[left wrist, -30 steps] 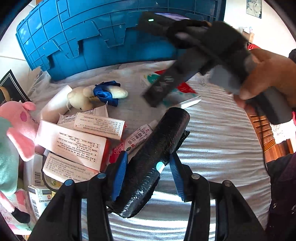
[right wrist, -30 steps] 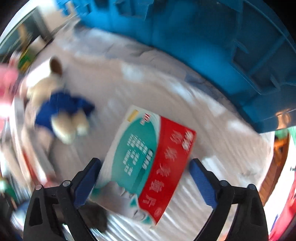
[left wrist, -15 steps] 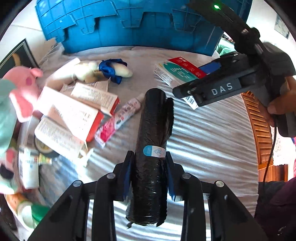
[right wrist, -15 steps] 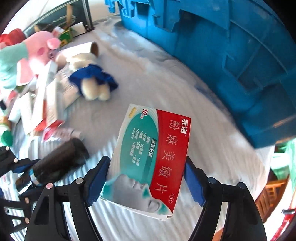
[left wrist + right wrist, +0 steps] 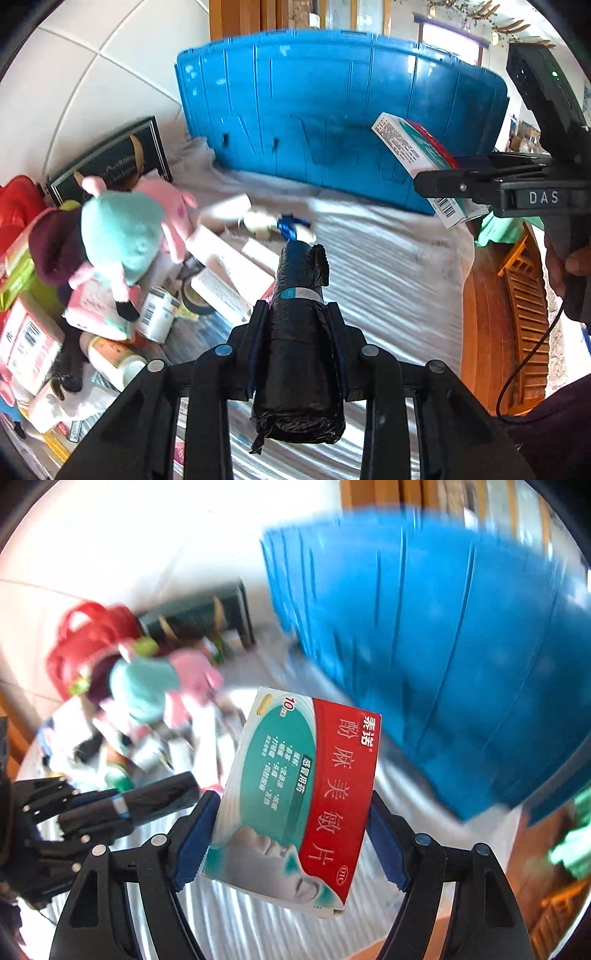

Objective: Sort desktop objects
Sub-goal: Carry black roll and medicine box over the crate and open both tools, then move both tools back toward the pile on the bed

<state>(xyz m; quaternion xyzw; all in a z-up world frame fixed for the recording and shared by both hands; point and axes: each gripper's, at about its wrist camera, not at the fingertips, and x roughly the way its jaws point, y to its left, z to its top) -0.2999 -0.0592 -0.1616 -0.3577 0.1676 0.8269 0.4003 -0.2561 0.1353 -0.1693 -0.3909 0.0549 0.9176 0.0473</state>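
My left gripper [image 5: 298, 325] is shut on a roll of black bags [image 5: 299, 350] and holds it above the white cloth. The roll also shows in the right wrist view [image 5: 155, 801]. My right gripper [image 5: 291, 830] is shut on a red and green medicine box [image 5: 295, 797], lifted off the cloth. The box also shows at the right of the left wrist view [image 5: 417, 155], in front of the big blue crate [image 5: 332, 110]. The crate [image 5: 443, 664] stands at the back, blurred in the right wrist view.
A heap lies at the left: pink and teal plush toys [image 5: 125, 236], white and red boxes [image 5: 229, 273], bottles [image 5: 114, 358], a tape roll [image 5: 192, 295]. A small toy with a blue bow [image 5: 280, 225] lies mid-cloth. A dark framed box [image 5: 107, 158] leans on the wall. The table edge and wooden floor [image 5: 495, 314] are right.
Both grippers have risen and tilted up from the cloth, each keeping its object. The crate's upper rim and the wall have come into view.
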